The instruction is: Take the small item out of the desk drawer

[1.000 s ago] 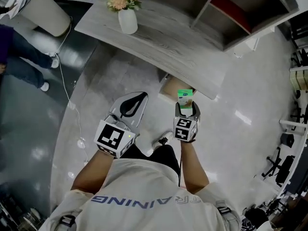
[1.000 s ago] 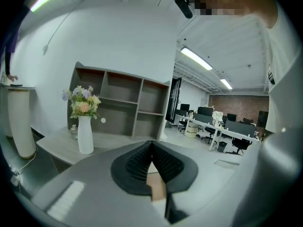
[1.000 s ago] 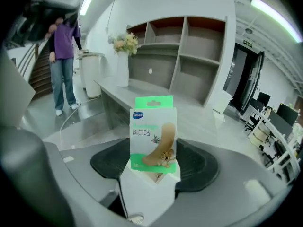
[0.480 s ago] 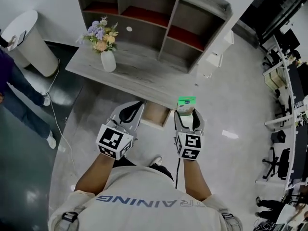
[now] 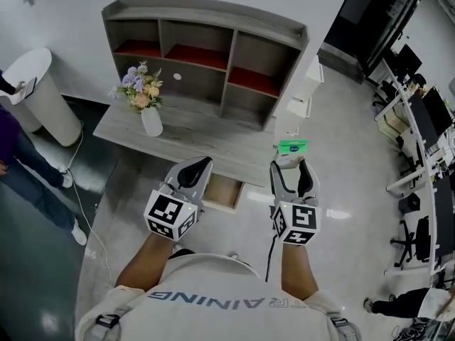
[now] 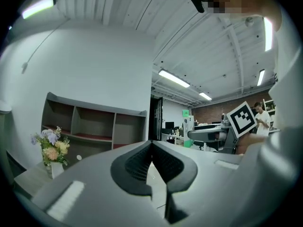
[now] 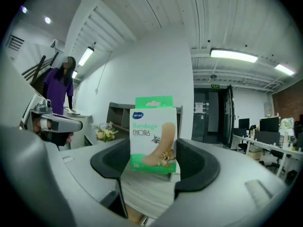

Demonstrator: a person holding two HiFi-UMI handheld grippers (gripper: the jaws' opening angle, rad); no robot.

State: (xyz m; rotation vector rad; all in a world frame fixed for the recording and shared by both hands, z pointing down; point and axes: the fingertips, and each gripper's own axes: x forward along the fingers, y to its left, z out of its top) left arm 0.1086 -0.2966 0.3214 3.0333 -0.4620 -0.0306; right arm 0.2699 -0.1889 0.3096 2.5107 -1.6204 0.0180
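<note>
— What is held in the right gripper?
— A box of bandages is pinched upright between its pads, one narrow edge pressed against each. In the head view it is carried in the air, above the front edge of the desk and well clear of the drawer.

— And the left gripper?
— Its jaws are pressed together and nothing is held in them. It is raised beside the right one, over the drawer.

— How much of the task can be counted as done?
— The main part, by the look of it: the box is already out of the drawer and gripped. What is left is judged to be little, since the box has not yet been set down anywhere. The drawer is seen pulled out under the desk; whether it is meant to be shut is not said in the task.

— What is counted in all?
— Two grippers, one box and one open drawer. On the desk one vase of flowers is seen, and behind it one shelf with three columns of bays. One person is partly seen at the left edge. What else is kept in the drawer cannot be made out.
</note>
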